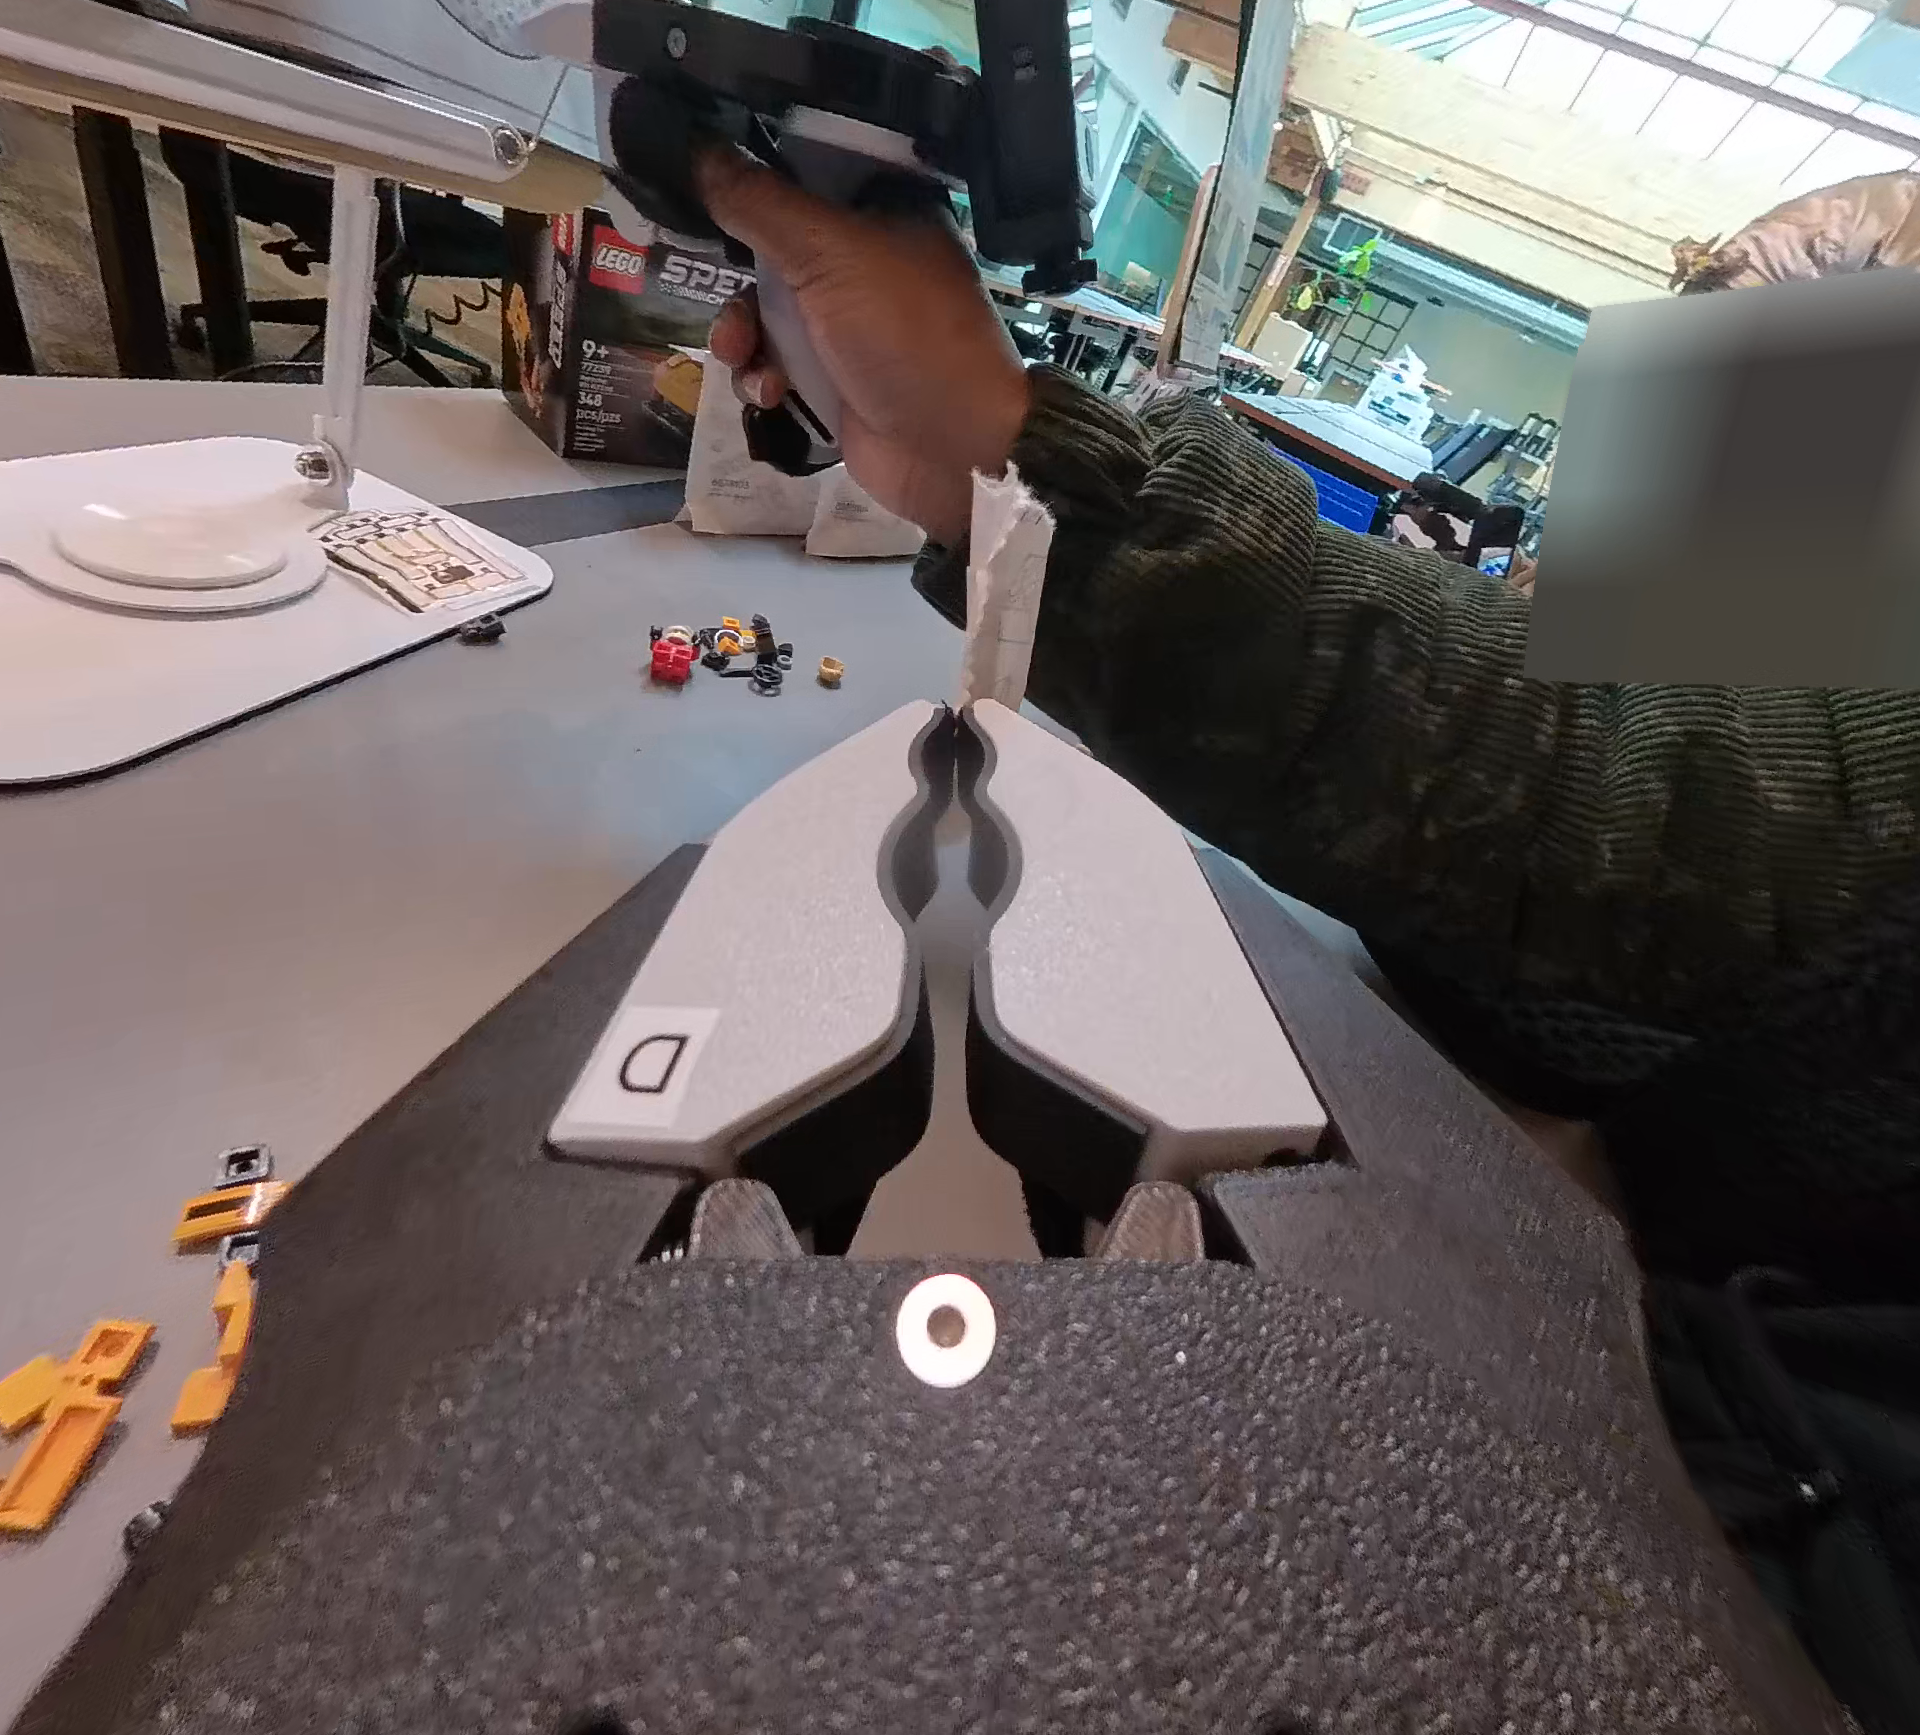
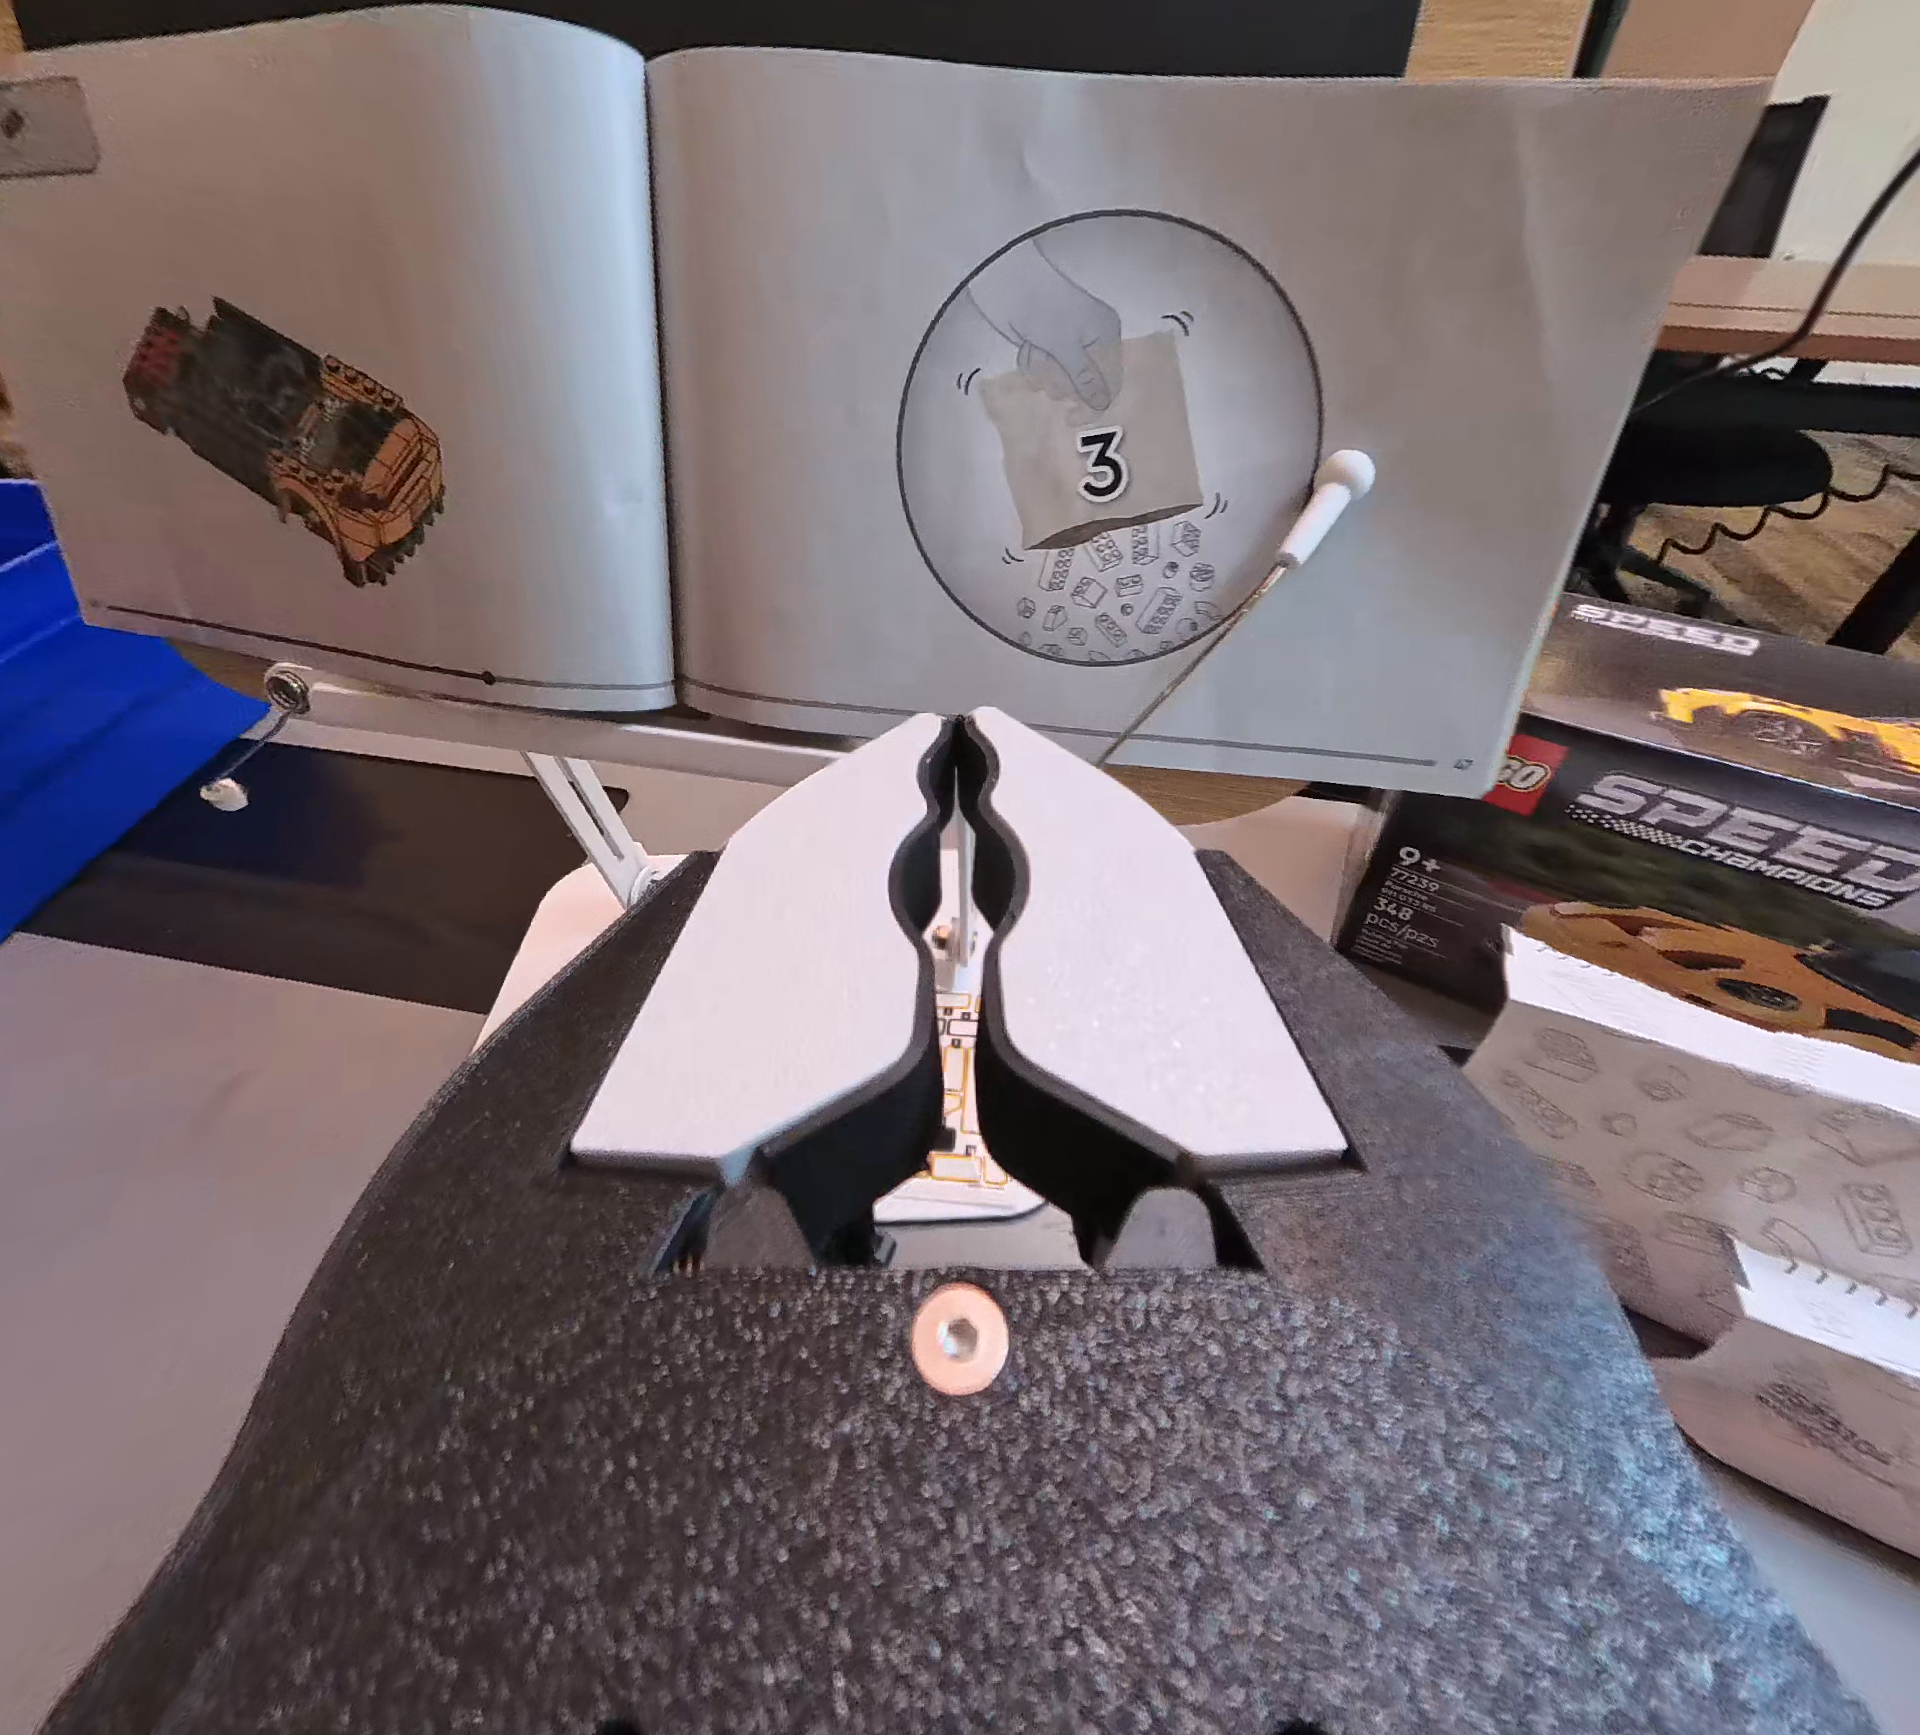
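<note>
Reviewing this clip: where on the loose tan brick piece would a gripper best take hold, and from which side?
Grip the tan piece across its short outer sides, coming from above. It lies apart from the brick cluster on the grey table, so fingers likely have room on either side.

White torn paper strip (image 1: 1003, 584), dark-green ribbed sleeve (image 1: 1351, 698), grey table (image 1: 416, 854), orange pieces (image 1: 73, 1405), black-and-orange box (image 2: 1714, 854).

A torn white paper strip (image 1: 1000, 589) stands upright, its lower end pinched at the left gripper's (image 1: 957, 711) closed fingertips
</note>
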### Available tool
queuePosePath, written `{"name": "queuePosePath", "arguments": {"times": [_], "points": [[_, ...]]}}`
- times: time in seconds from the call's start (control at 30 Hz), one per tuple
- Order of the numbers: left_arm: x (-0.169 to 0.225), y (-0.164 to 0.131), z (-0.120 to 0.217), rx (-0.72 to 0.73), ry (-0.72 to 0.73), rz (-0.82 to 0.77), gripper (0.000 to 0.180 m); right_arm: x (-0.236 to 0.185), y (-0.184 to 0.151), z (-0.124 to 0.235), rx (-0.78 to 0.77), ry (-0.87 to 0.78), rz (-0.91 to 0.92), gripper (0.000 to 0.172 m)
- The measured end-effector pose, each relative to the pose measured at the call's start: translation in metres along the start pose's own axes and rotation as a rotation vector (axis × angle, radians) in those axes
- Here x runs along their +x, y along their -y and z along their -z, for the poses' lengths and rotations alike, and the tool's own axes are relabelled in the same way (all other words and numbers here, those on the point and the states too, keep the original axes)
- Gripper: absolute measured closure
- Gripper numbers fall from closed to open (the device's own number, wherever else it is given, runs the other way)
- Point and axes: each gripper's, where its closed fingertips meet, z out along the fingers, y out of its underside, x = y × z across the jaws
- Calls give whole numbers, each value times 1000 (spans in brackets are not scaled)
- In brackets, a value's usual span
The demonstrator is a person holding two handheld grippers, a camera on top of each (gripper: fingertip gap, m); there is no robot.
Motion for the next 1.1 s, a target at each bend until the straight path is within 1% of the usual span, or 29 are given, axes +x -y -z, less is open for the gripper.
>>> {"name": "queuePosePath", "arguments": {"times": [0.37,0.5,0.6,0.67,0.77,0.83,0.87,0.9,0.97,1.03,1.1], "points": [[1,4,2,21,7,-16,180,-5,4,3,0,0,23,172],[0,8,4,43,12,-28,180,-11,6,16,16,53,51,172],[-3,11,6,54,24,-19,180,-29,7,43,59,205,130,172],[-4,12,7,59,21,-11,180,-44,3,71,79,360,185,171],[-5,15,10,69,4,1,180,-65,-12,126,82,664,185,160],[-2,16,10,76,-30,24,180,-71,-19,164,112,848,150,145],[2,16,10,75,-65,29,180,-71,-23,182,130,926,127,144],[7,16,9,74,-96,21,180,-72,-29,195,113,986,102,140],[18,14,6,64,-145,-16,180,-77,-47,216,32,1083,38,132],[28,11,3,60,-196,-27,180,-84,-61,233,-18,1164,-15,131],[33,7,1,53,-216,-32,180,-91,-71,247,-24,1223,-32,133]]}}
